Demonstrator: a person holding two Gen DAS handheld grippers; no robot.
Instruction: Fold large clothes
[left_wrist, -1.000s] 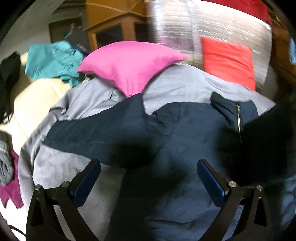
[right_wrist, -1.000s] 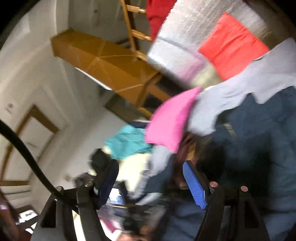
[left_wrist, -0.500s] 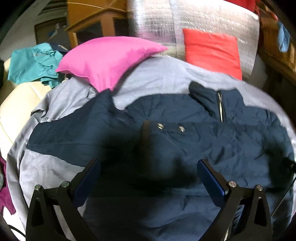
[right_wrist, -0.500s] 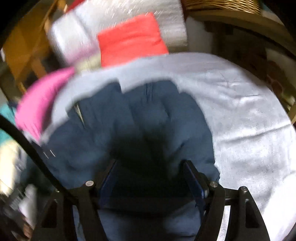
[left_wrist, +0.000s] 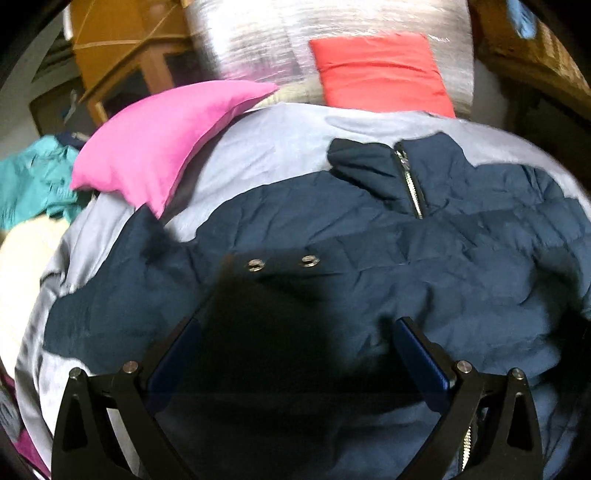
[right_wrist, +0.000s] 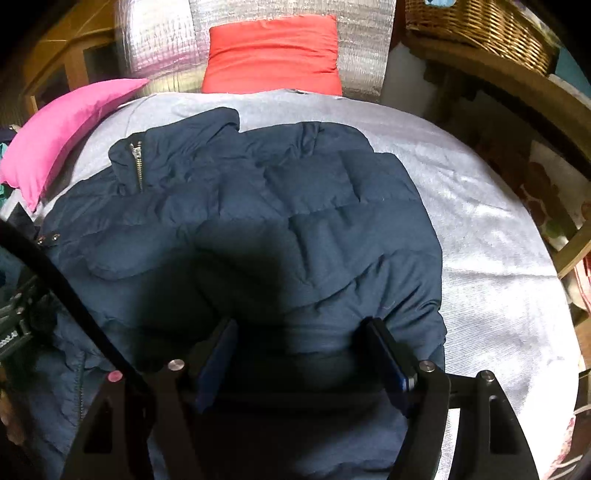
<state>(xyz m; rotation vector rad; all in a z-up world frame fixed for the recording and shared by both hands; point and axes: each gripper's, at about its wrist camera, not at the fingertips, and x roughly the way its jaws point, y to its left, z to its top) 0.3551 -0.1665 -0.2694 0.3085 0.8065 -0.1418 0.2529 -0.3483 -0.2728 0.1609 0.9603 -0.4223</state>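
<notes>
A navy padded jacket (left_wrist: 424, 258) lies spread on a grey sheet (left_wrist: 280, 136), its zipped collar (left_wrist: 399, 166) at the far end. A flap with two metal snaps (left_wrist: 280, 263) lies on its front. My left gripper (left_wrist: 295, 343) hangs low over the jacket's middle, open, with only shadowed fabric beneath. In the right wrist view the jacket (right_wrist: 295, 192) fills the centre. My right gripper (right_wrist: 301, 343) points down over its near right part, jaws apart, pads (right_wrist: 388, 354) not pressing on the cloth.
A pink pillow (left_wrist: 155, 147) rests on the sheet at the far left, and a red cushion (right_wrist: 273, 51) leans on a silvery padded roll (right_wrist: 162, 40). Teal clothing (left_wrist: 33, 184) lies at the left. A wicker basket (right_wrist: 480, 26) and wooden frame (right_wrist: 535, 88) stand at the right. A black cable (right_wrist: 66, 291) crosses the left.
My right gripper swung from facing the room down onto the jacket. My left gripper sank closer to the jacket and shifted sideways; the snap flap came into its view.
</notes>
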